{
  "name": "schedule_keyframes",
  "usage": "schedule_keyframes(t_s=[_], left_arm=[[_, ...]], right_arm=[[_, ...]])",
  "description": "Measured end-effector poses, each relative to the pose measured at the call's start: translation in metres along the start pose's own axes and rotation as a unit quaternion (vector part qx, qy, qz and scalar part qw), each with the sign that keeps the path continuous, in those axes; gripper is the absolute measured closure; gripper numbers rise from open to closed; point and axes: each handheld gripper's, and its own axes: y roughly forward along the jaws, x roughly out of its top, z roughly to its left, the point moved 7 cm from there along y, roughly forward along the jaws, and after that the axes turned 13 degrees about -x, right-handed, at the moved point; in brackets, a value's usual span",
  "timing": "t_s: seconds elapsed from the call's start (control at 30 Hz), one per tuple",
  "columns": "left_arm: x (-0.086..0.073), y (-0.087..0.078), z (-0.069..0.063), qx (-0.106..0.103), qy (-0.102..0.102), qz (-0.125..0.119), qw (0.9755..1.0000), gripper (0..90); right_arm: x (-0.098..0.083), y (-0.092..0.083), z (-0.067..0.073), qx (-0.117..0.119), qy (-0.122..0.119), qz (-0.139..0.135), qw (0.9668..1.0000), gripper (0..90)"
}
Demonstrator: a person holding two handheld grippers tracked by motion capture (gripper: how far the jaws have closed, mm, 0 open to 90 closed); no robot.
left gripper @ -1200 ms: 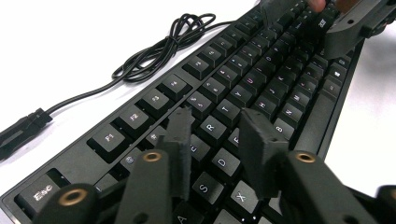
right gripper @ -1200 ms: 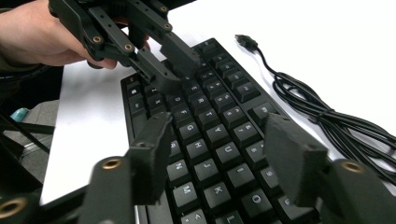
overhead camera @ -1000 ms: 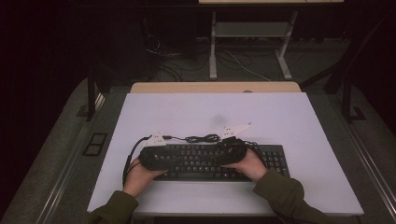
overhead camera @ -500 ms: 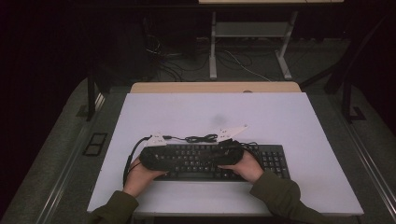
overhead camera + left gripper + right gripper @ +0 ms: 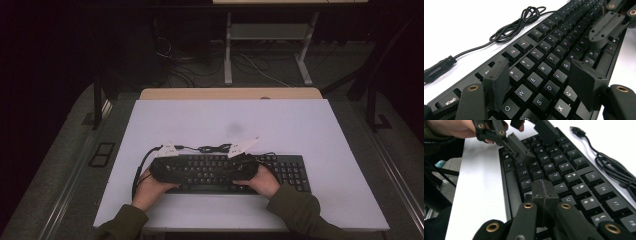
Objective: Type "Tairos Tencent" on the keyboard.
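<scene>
The keyboard (image 5: 235, 172) lies near the front edge of the white surface (image 5: 300, 125), its cable (image 5: 506, 30) bundled behind it. The left tongs (image 5: 541, 82) have just been opening and hover spread over the letter keys; the right tongs (image 5: 544, 195) have just been closing, nothing between them, probably to press keys. Key legends are blurred.
</scene>
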Motion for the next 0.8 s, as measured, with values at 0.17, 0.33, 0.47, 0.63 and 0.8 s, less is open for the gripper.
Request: schedule_keyframes(t_s=[0.17,0.33,0.47,0.63,0.8], left_arm=[[0.0003,0.0003,-0.0001,-0.001,0.001,-0.002,1.0,30.9],[0.0007,0.0,0.0012,0.005,0.0,-0.005,1.0,25.4],[0.0001,0.0011,0.0024,0.009,-0.004,-0.004,0.9999,17.8],[-0.0008,0.0029,0.0026,0.01,-0.009,0.0,0.9999,12.9],[-0.0006,0.0018,0.0032,0.012,-0.013,-0.002,0.9998,10.3]], right_arm=[[-0.0028,0.0034,0.0031,0.003,-0.008,0.011,0.9999,89.2],[-0.0053,0.0065,0.0052,0.003,-0.01,0.021,0.9997,89.2],[-0.0067,0.008,0.0058,0.003,-0.013,0.027,0.9996,89.3],[-0.008,0.0095,0.0064,0.001,-0.017,0.031,0.9994,89.2],[-0.0086,0.0099,0.0064,0.001,-0.019,0.032,0.9993,89.2]])
